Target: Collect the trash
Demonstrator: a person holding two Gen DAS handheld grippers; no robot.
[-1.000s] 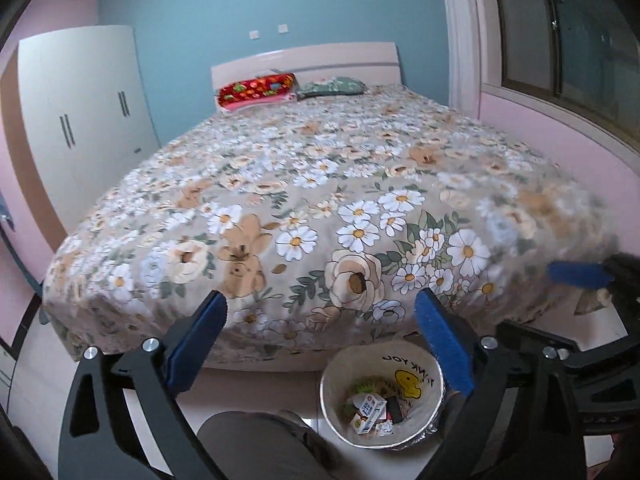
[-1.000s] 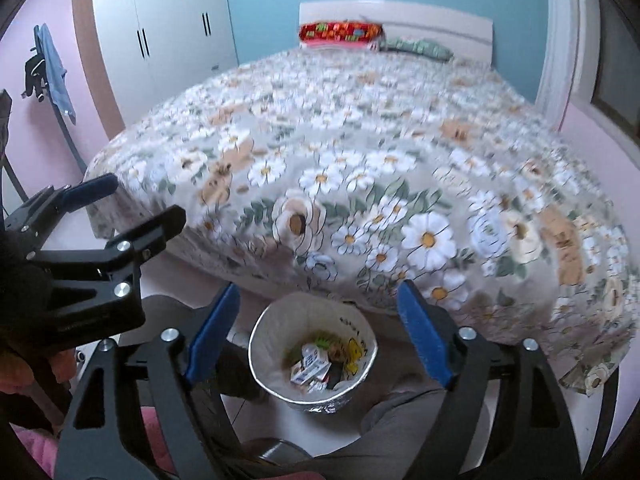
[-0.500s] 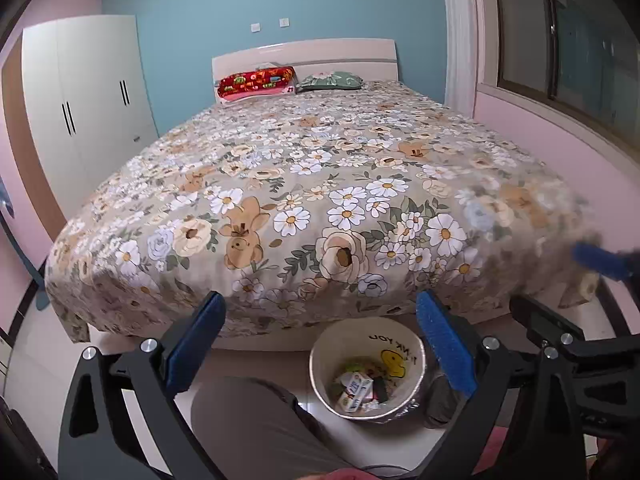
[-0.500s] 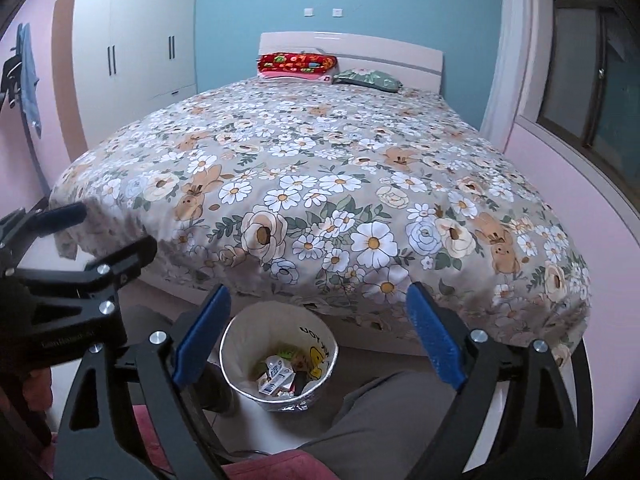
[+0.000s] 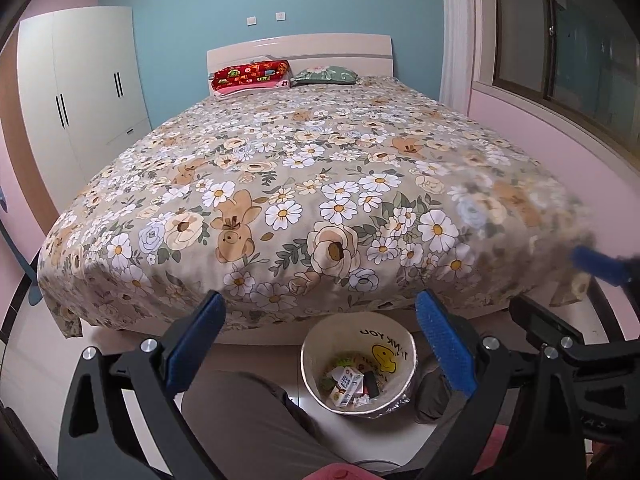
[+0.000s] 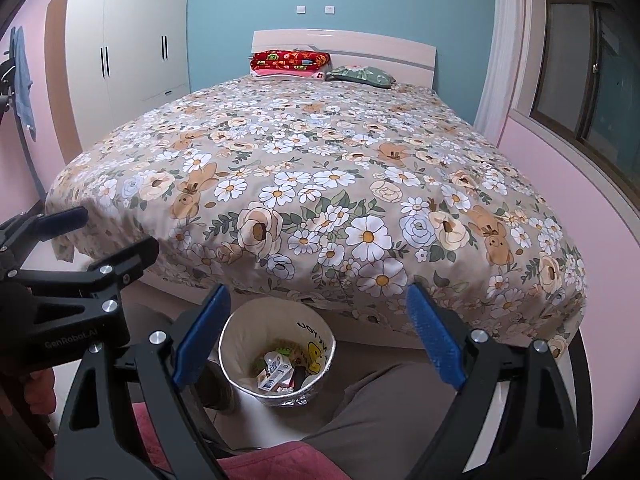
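Note:
A white waste bin point(image 5: 394, 338) with a yellow smiley stands on the floor at the foot of the bed, and it also shows in the right wrist view point(image 6: 244, 332). Inside lie a small milk carton point(image 5: 346, 384) and other wrappers, also visible in the right wrist view point(image 6: 276, 374). My left gripper point(image 5: 320, 344) is open and empty, held above and in front of the bin. My right gripper point(image 6: 320, 336) is open and empty, held beside it. Each gripper shows at the edge of the other's view.
A large bed with a floral cover point(image 5: 304, 184) fills the middle; two pillows point(image 5: 252, 74) lie at the headboard. A white wardrobe point(image 5: 80, 112) stands at left, a pink wall and window point(image 5: 580, 52) at right. The person's knees point(image 5: 248, 420) are below the grippers.
Both grippers have risen and pulled back from the bed, so more of the room shows. Both stay open and empty. The bin has not moved.

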